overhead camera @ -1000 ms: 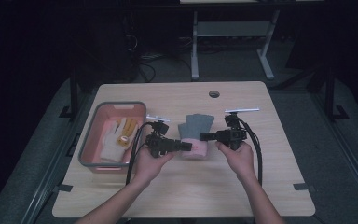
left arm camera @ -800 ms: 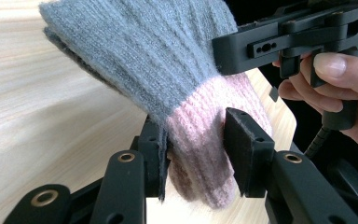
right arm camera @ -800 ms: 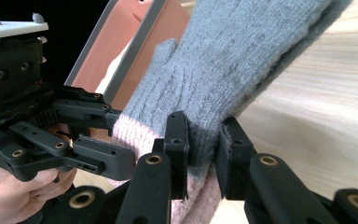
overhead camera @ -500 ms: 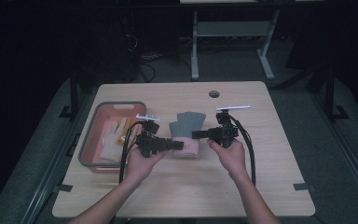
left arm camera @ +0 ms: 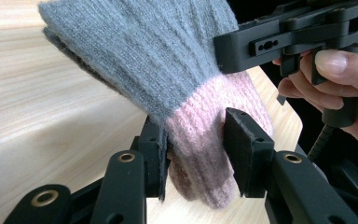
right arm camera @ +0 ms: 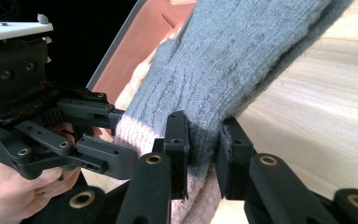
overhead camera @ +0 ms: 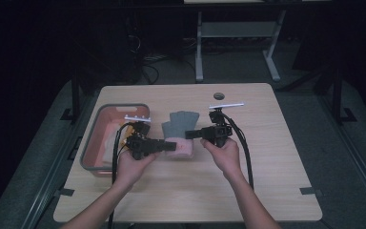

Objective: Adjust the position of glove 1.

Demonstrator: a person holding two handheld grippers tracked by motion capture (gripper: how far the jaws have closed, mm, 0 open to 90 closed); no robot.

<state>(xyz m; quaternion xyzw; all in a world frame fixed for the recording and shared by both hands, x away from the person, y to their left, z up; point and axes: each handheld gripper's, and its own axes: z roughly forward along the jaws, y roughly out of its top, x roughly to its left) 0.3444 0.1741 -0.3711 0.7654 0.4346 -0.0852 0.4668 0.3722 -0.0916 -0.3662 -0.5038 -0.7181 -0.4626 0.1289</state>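
Both grippers pinch one grey-and-pink glove (overhead camera: pixel 178 134) above the table (overhead camera: pixel 267 181): the left gripper (overhead camera: pixel 170 145) clamps its pink cuff, the right gripper (overhead camera: pixel 190 134) squeezes the grey knit, just beside the pink bin (overhead camera: pixel 95 138).

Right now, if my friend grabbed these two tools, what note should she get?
Left hand-held gripper: shut on the pink cuff of the grey knit glove.
Right hand-held gripper: shut on the same glove, on its other edge near the cuff.
The glove is held between both, its fingers pointing away over the wooden table.
The pink bin sits at the left with other items inside.
Done: glove gripped.
Left: probably moving it on.
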